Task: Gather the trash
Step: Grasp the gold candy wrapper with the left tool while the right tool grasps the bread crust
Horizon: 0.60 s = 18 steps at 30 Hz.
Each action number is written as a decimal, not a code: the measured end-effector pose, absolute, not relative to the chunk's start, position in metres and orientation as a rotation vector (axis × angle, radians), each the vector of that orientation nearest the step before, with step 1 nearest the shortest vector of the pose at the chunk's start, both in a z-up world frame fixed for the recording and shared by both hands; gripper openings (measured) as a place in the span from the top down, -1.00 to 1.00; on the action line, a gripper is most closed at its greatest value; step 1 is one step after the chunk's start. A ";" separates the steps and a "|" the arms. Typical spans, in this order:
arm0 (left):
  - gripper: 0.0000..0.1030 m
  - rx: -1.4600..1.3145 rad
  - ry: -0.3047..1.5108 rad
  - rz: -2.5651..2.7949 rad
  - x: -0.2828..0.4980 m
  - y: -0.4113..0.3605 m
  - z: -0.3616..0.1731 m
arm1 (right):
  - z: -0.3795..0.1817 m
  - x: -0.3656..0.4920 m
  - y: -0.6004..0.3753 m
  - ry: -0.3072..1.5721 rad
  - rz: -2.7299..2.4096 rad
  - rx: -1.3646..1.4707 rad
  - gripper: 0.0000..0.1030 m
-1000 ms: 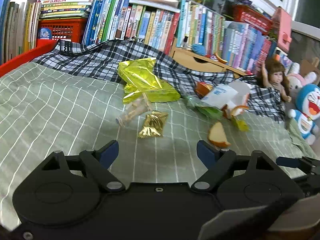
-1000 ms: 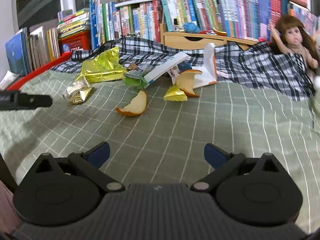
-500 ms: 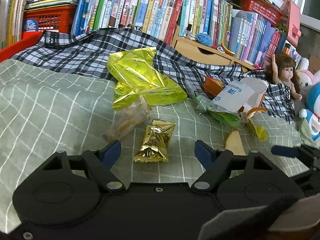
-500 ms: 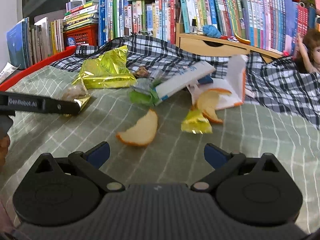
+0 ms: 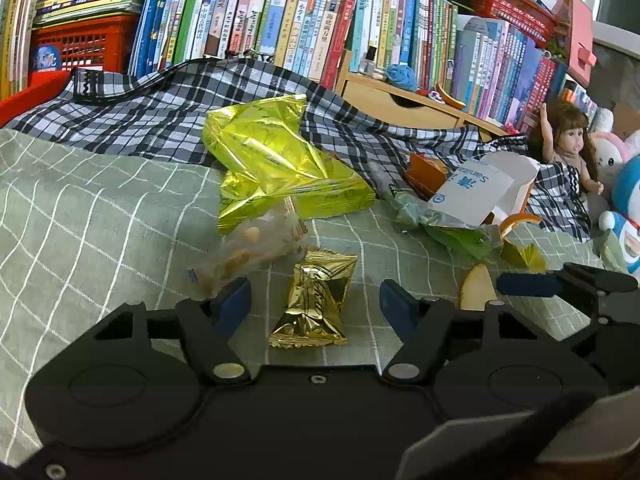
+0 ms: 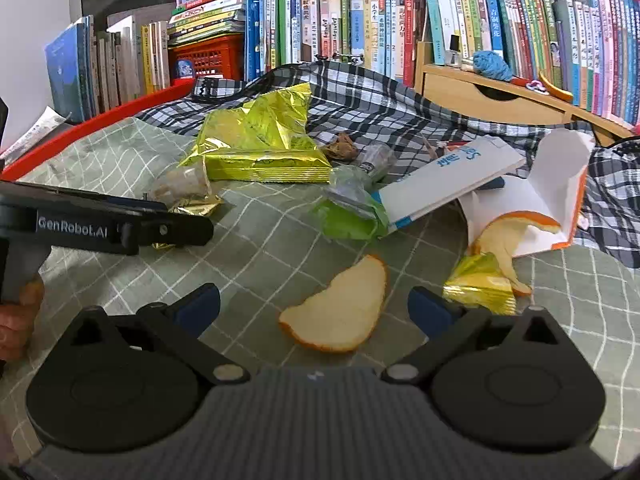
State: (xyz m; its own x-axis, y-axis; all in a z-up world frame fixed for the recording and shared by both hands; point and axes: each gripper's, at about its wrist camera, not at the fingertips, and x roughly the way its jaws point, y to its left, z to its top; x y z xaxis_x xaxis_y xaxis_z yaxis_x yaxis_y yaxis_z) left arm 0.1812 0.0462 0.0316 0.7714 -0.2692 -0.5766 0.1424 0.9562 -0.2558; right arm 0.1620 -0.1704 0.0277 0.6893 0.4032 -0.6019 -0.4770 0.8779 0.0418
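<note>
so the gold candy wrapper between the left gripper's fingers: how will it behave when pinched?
The gold wrapper looks crinkled and puffy, so it will probably crush and feel light. Its shiny foil may slip. The left gripper is closing around it, pads not yet touching.

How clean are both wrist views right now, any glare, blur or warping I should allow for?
Left wrist view: sharp, daylit; glare on the gold wrapper and yellow-green foil bag; book spines bow with the fisheye. Right wrist view: also sharp; the orange peel is crisp; dark vignette in the corners.
</note>
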 end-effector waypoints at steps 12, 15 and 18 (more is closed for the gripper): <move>0.23 -0.203 0.650 -0.295 0.173 0.043 0.033 | 0.026 0.163 -0.181 0.648 0.501 -0.083 -0.27; 0.23 -0.215 0.650 -0.294 0.171 0.044 0.034 | 0.026 0.163 -0.181 0.640 0.486 -0.110 -0.08; 0.23 -0.226 0.647 -0.290 0.169 0.047 0.035 | 0.027 0.161 -0.182 0.638 0.482 -0.102 -0.04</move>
State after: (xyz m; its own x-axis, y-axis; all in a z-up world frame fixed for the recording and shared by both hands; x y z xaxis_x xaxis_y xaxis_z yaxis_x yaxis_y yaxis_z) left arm 0.1692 0.0465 0.0347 0.7598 -0.3339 -0.5578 0.1944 0.9354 -0.2952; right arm 0.1613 -0.1822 0.0269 0.6971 0.4009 -0.5944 -0.4625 0.8849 0.0544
